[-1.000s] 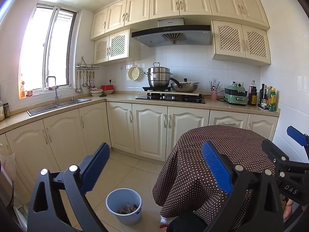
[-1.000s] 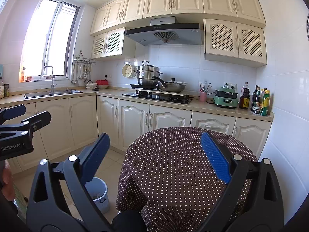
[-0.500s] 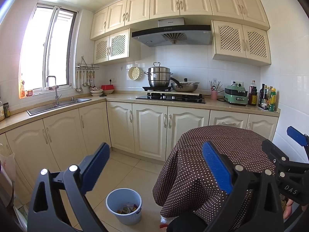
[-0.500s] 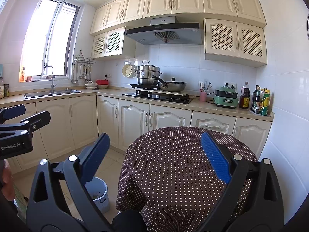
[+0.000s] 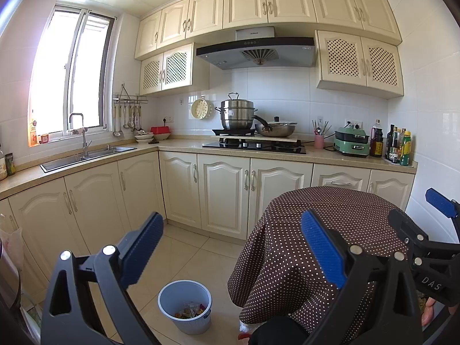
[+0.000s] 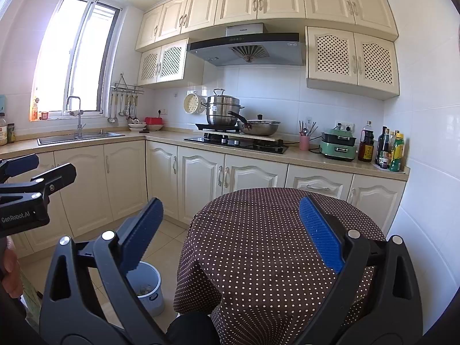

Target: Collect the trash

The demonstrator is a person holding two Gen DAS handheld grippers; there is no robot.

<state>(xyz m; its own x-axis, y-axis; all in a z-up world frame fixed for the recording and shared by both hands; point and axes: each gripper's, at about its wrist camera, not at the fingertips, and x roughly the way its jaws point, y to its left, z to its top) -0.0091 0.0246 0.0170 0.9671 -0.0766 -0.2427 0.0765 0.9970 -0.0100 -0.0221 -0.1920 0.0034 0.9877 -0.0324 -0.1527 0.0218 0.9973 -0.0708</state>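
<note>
Both tongs released, jaws wide apart, nothing between them. Left gripper (image 5: 230, 256) hangs over floor; right gripper (image 6: 231, 235) faces dotted tablecloth (image 6: 267, 244). Bin (image 5: 185, 304) stands on tiles at 7 o'clock from table, wrappers already inside. No loose trash visible on cloth or floor. Likely step: search. Advice: scan table foot and 6 o'clock floor first, approach low, close only once scrap sits between pads, avoid snagging cloth hem.
</note>
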